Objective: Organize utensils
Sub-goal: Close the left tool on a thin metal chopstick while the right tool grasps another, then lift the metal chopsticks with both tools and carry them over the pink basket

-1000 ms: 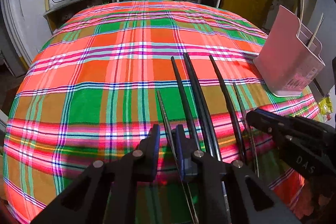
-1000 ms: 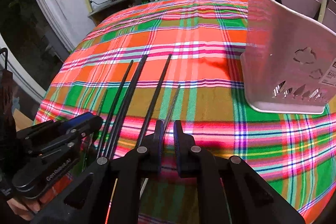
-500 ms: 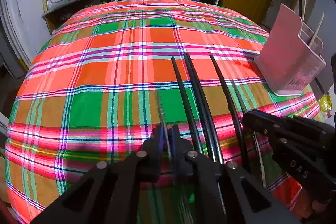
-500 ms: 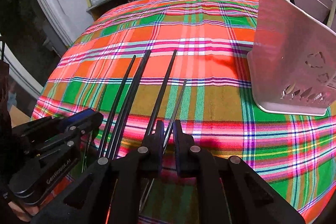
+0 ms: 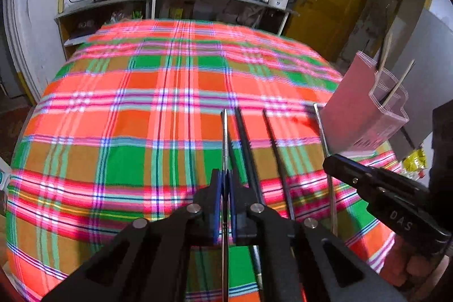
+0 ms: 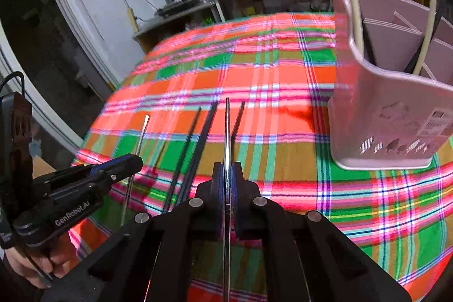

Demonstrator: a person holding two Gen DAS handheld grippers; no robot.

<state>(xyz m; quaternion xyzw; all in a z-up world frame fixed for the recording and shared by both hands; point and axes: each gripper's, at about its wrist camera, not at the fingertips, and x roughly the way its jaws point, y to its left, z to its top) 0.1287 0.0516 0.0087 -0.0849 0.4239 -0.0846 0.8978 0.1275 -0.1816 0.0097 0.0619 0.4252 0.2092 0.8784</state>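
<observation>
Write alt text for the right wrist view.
The right gripper is shut on a silver chopstick above a plaid tablecloth. Black chopsticks lie left of it; a pink utensil holder stands at right.

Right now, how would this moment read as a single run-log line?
left gripper: shut on metal chopstick | right gripper: shut on second metal chopstick | black chopsticks: on tablecloth | pink utensil holder: upright
</observation>
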